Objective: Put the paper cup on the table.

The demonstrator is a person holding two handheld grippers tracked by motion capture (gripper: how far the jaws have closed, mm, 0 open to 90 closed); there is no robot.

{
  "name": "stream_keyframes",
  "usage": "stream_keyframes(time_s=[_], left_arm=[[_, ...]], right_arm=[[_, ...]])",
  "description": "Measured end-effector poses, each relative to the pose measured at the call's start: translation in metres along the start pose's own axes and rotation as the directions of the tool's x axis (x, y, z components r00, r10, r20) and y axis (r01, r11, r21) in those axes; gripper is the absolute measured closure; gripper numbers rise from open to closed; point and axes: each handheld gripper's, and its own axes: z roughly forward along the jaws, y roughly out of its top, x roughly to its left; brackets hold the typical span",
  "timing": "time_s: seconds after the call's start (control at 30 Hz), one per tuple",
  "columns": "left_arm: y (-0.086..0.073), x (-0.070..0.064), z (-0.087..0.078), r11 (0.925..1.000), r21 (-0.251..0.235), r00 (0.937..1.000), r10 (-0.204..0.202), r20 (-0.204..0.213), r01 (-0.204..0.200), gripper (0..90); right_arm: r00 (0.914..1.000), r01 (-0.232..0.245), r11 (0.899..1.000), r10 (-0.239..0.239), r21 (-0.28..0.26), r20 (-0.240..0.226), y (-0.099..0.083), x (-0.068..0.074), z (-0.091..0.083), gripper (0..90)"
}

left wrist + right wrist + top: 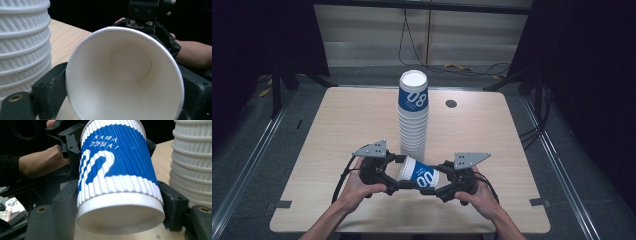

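Empty paper cup (125,75) between grippers

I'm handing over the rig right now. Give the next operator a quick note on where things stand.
Left gripper: shut on the mouth end of the single cup.
Right gripper: shut on the cup's base end.
The cup lies sideways between them, above the table, just in front of the tall cup stack.
Done: one cup held apart from the stack.
Left: probably release one gripper and set the cup down or stack it.
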Motion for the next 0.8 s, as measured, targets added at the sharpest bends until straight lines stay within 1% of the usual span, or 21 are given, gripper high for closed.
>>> stream_keyframes(time_s=[0.03,0.1,0.17,0.27,0.33,0.4,0.5,0.53,0.57,0.6,0.63,0.67,0.7,0.73,0.77,0.8], left_arm=[[-0.0002,-0.0002,0.0004,1.0,0.004,1.0,0.001,0.0,-0.001,10.0],[-0.0018,0.001,-0.0007,0.9998,0.009,0.9998,-0.015,0.016,0.015,10.5],[-0.0029,0.0025,-0.0013,0.9996,0.008,0.9992,-0.026,0.032,0.026,11.9],[-0.0011,0.0018,-0.0039,1.0,0.003,0.9994,0.0,0.035,0.0,13.8],[0.0006,0.0024,-0.0051,1.0,0.004,0.999,0.006,0.043,-0.006,14.9],[0.0022,0.0029,-0.0042,0.9999,-0.001,0.999,0.017,0.042,-0.017,15.2],[0.0025,0.0018,-0.0048,0.9994,0.008,0.9986,0.034,0.04,-0.034,15.7],[0.0026,0.0008,-0.0053,0.9992,0.012,0.9989,0.038,0.028,-0.038,15.8],[0.0025,0.0005,-0.0059,0.999,0.012,0.9986,0.042,0.033,-0.043,16.0],[0.0027,-0.0006,-0.0065,0.9991,0.012,0.9989,0.041,0.023,-0.042,16.3],[0.0026,0.0001,-0.0069,0.9991,0.004,0.9983,0.043,0.04,-0.043,16.6],[0.003,-0.0001,-0.0077,0.999,0.007,0.9981,0.045,0.042,-0.045,17.5],[0.0034,-0.0005,-0.0077,0.9987,0.005,0.9981,0.051,0.035,-0.051,18.1],[0.0036,-0.0005,-0.0076,0.9984,0.008,0.998,0.056,0.03,-0.056,18.1],[0.0036,0.0001,-0.0078,0.9982,0.014,0.9979,0.057,0.031,-0.058,18.1],[0.0027,0.0012,-0.0074,0.9987,0.011,0.9982,0.05,0.033,-0.05,18.1]], right_arm=[[1.0,-0.003,1.0,0.003,0.002,-0.003,-0.0004,-0.0006,-0.0001,27.9],[0.9999,-0.014,1.0,0.014,0.011,-0.007,-0.0009,0.0001,0.0001,27.9],[1.0,-0.007,1.0,0.007,0.019,-0.006,-0.0009,0.0007,0.0003,28.1],[0.9999,-0.008,1.0,0.009,0.022,-0.012,-0.0008,0.0006,0.0002,28.4],[0.9998,-0.015,1.0,0.016,0.027,-0.013,-0.0006,0.001,0.0012,28.5],[0.9998,-0.019,0.999,0.019,0.036,-0.009,-0.0006,0.0013,0.0019,28.3],[0.9998,-0.019,0.999,0.019,0.05,-0.005,-0.0002,0.0014,0.0014,28.2],[0.9999,-0.016,0.999,0.016,0.051,-0.002,-0.0001,0.0022,0.0016,28.0],[0.9998,-0.018,0.999,0.018,0.051,-0.003,-0.0001,0.0027,0.0018,27.7],[0.9998,-0.019,0.998,0.019,0.056,0.002,0.0,0.0031,0.002,27.4],[0.9996,-0.027,0.998,0.027,0.059,0.003,0.0,0.0028,0.0023,26.7],[0.9993,-0.038,0.997,0.038,0.063,0.002,0.0,0.0028,0.0027,25.4],[0.9995,-0.03,0.997,0.029,0.073,0.012,0.0001,0.0033,0.0035,22.9],[0.9992,-0.03,0.996,0.028,0.082,0.027,0.0,0.0044,0.0042,18.4],[0.9986,-0.032,0.996,0.028,0.084,0.044,-0.0003,0.0051,0.0047,16.0],[0.9982,-0.03,0.996,0.025,0.088,0.055,-0.0004,0.0053,0.0049,20.1]])
